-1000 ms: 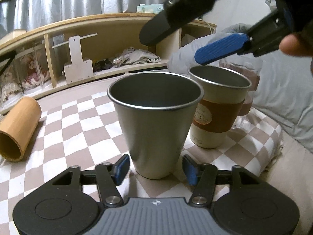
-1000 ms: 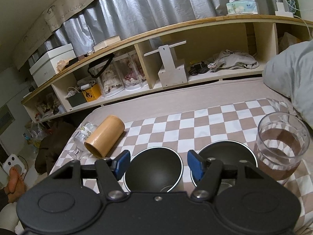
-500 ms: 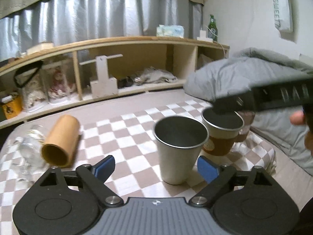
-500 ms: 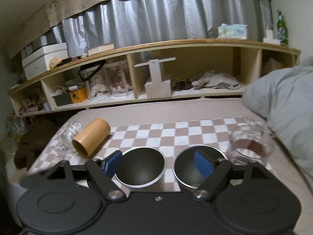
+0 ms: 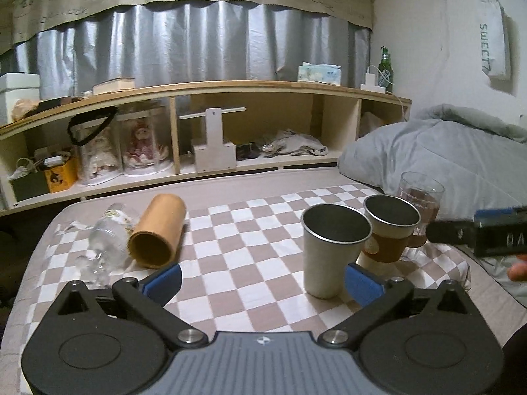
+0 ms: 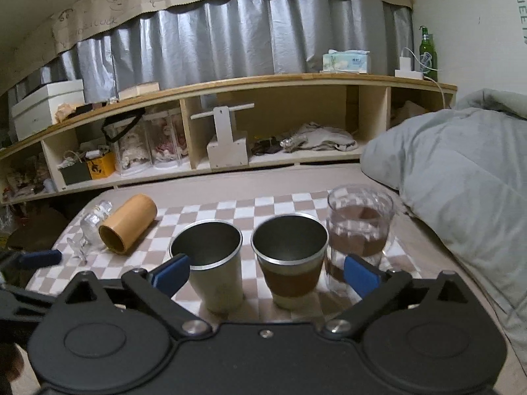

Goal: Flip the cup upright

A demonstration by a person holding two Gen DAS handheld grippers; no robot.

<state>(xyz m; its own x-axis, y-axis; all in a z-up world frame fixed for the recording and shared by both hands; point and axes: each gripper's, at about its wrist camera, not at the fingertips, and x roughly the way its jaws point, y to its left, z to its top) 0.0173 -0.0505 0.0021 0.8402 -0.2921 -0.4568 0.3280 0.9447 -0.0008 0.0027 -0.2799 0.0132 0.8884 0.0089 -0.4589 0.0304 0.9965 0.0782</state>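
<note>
A plain steel cup stands upright on the checked cloth. A steel cup with a brown sleeve stands upright to its right, then an upright glass mug. A bamboo cup lies on its side at the left, mouth toward me, beside a clear glass also on its side. My left gripper is open and empty, back from the steel cup. My right gripper is open and empty, before the two steel cups.
A grey duvet is heaped at the right. A low wooden shelf with dolls, boxes and cloth runs along the back. The right gripper's body shows at the left wrist view's right edge. The cloth's front edge lies close.
Both grippers have pulled back and up from the steel cups and opened wider. The plain steel cup stands free; the cups have not moved.
</note>
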